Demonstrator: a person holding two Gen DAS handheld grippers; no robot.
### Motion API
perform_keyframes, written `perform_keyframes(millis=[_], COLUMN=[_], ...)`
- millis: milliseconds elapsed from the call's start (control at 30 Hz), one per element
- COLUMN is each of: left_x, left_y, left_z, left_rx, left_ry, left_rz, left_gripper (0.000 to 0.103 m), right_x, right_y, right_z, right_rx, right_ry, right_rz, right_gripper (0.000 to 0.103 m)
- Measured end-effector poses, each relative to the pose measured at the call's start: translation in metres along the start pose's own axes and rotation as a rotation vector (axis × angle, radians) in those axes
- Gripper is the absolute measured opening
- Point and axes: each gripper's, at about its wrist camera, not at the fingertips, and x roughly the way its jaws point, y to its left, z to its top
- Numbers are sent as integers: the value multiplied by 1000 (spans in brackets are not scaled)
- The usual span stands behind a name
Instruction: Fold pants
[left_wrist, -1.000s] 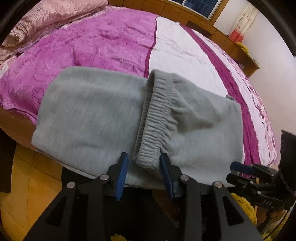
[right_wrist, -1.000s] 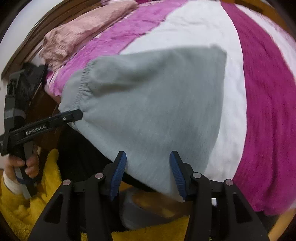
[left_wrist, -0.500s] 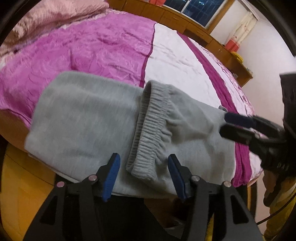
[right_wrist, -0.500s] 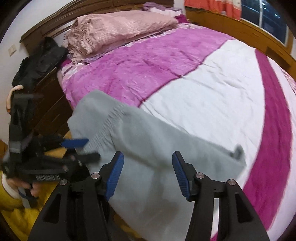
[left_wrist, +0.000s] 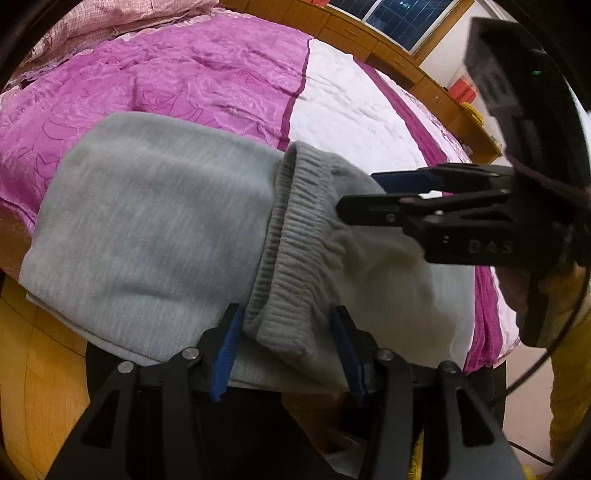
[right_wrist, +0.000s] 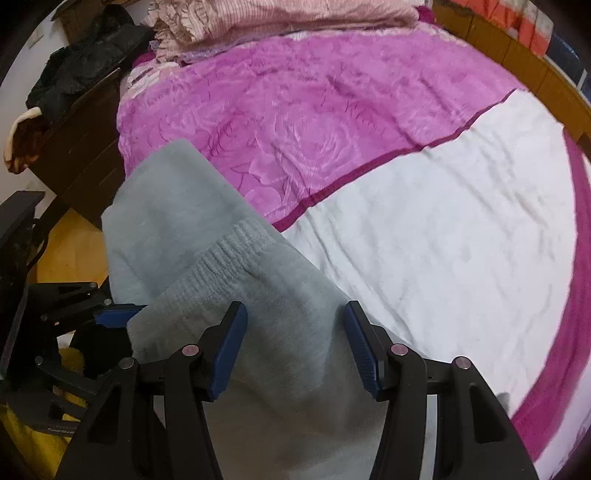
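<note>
Pants: (left_wrist: 147, 236) grey, folded into a thick pad at the near edge of the bed (left_wrist: 221, 85), one corner hanging over the side above the floor (left_wrist: 33, 369); the ribbed waistband (left_wrist: 291, 236) lies on top, running across the pad.
Left gripper: (left_wrist: 288, 352) jaws apart and closing at this moment, the near end of the waistband between them; the pads do not look pressed on the cloth.
Right gripper: (right_wrist: 295, 350) jaws apart, held over the top layer beside the waistband (nothing pinched that I can see); in the left view it reaches in from the right side.
Stage: judged late, the fold laid and a last grab or tidy-up pending.
Risk, slip: the pad overhangs the edge, so a tug toward the person could drag it off the slick quilt.
Risk, partial grip: the waistband roll is thick; catching only the top layer would peel the fold open.
Risk, clash: both grippers work close together at the waistband and could knock.
</note>
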Motion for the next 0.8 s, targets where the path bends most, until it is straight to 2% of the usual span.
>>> perform_keyframes(millis=[67, 200, 267, 333, 467, 567, 800], left_x=[1, 0, 1, 1, -3, -9, -38], left_y=[2, 5, 7, 8, 4, -1, -8], left_z=[0, 0, 0, 0, -2, -2, -2], left_rx=[-7, -46, -63, -83, -79, -63, -51], left_ry=[3, 1, 3, 9, 0, -15, -80], left_rz=[-7, -16, -23, -47, -52, -49, -63], left_gripper=[51, 46, 39, 33, 27, 26, 26], right_x=[5, 0, -2, 0, -2, -10, -41], right_y=[-4, -8, -4, 3, 11, 8, 8], right_z=[0, -3, -5, -5, -7, -11, -16], right_rx=[6, 54, 43, 7, -29, 0, 81], right_ry=[8, -68, -97, -99, -118, -155, -263], right_rz=[23, 74, 79, 46, 0, 8, 57], right_gripper=[48, 44, 34, 24, 9, 5, 5])
